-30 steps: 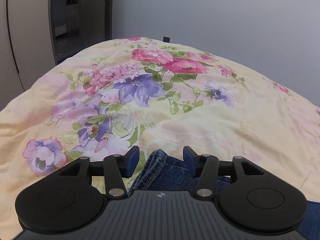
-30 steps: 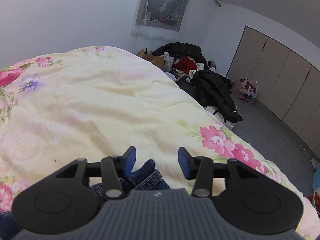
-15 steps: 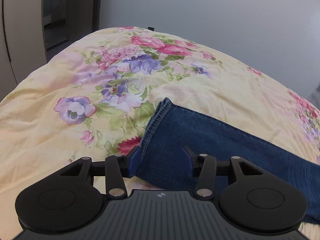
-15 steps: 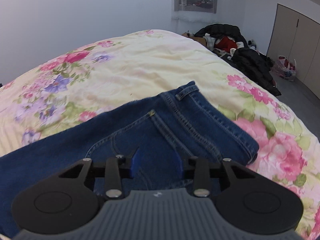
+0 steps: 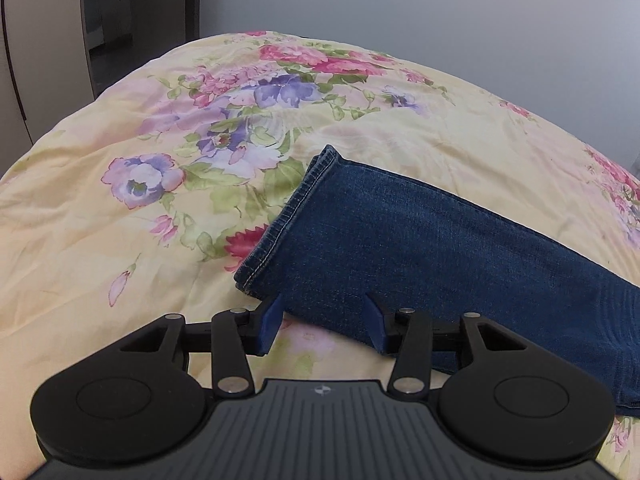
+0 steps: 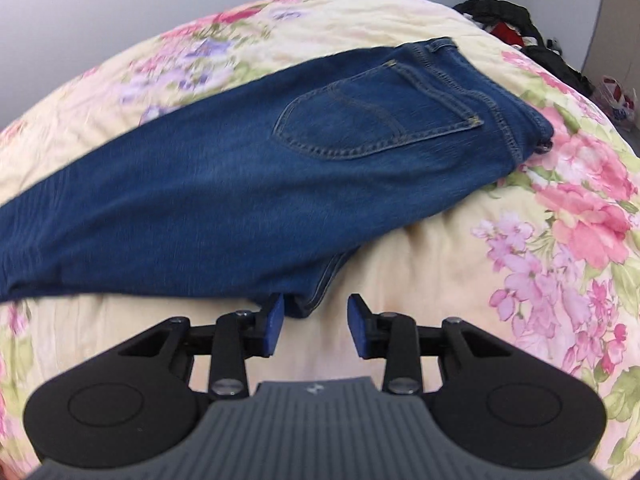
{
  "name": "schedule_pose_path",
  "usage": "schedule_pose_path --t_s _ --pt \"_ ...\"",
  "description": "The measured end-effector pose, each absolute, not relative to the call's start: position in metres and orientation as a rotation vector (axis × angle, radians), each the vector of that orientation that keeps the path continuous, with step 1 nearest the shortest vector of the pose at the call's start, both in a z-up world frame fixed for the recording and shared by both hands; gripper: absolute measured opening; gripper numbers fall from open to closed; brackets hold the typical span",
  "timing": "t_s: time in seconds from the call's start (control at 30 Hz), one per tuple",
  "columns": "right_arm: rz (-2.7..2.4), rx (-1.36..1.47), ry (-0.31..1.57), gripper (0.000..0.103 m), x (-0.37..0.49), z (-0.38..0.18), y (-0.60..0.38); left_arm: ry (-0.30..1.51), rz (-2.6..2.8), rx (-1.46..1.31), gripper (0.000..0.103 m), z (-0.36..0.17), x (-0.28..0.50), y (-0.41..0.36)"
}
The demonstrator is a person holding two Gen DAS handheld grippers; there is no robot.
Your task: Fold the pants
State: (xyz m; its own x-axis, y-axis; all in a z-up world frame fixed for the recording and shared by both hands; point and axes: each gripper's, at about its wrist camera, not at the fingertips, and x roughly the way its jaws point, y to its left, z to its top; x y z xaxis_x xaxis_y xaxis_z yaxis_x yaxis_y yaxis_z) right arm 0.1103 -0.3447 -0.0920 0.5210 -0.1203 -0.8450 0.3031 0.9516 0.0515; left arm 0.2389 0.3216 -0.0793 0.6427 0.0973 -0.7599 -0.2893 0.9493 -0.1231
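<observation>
Both our claws, left gripper (image 5: pixel 323 322) and right gripper (image 6: pixel 315 326), hang released beside lengthwise-halved blue denim pants (image 6: pixel 248 168) on floral quilt (image 5: pixel 120 220); crosswise folds remain.

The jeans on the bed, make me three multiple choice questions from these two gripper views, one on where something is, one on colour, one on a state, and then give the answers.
1. Where do the jeans lie?
A. on the floral bedspread
B. on the floor
C. over a chair

2. What colour is the stitching round the back pocket?
A. white
B. yellow-tan
C. red

3. How is the left gripper?
A. shut on the hem
B. shut on nothing
C. open, at the near edge of the leg

Answers:
1 A, since both views show the denim spread flat on the flowered cover.
2 B, since the right wrist view shows tan thread outlining the pocket.
3 C, since the blue pads stand well apart with the leg's edge between them, nothing pinched. The right gripper is open too.
</observation>
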Motion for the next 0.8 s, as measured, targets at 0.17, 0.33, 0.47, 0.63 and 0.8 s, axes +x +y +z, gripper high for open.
schedule_pose_path --t_s 0.17,0.33,0.47,0.63,0.8 --pt "-0.257 0.065 1.022 0.004 0.131 -0.105 -0.337 0.841 0.243 -0.321 0.054 -0.077 0.227 0.332" --pt "-0.240 0.080 1.133 0.002 0.138 -0.119 -0.346 0.848 0.248 -0.340 0.054 -0.079 0.221 0.336" --pt "-0.228 0.108 1.207 0.000 0.139 -0.117 -0.349 0.855 0.251 -0.354 0.054 -0.082 0.221 0.336" --pt "-0.199 0.144 1.101 0.004 0.125 -0.085 -0.360 0.853 0.248 -0.352 0.054 -0.085 0.222 0.334" --pt "-0.108 0.149 0.967 0.005 0.171 -0.070 -0.364 0.825 0.260 -0.319 0.054 -0.078 0.243 0.327"
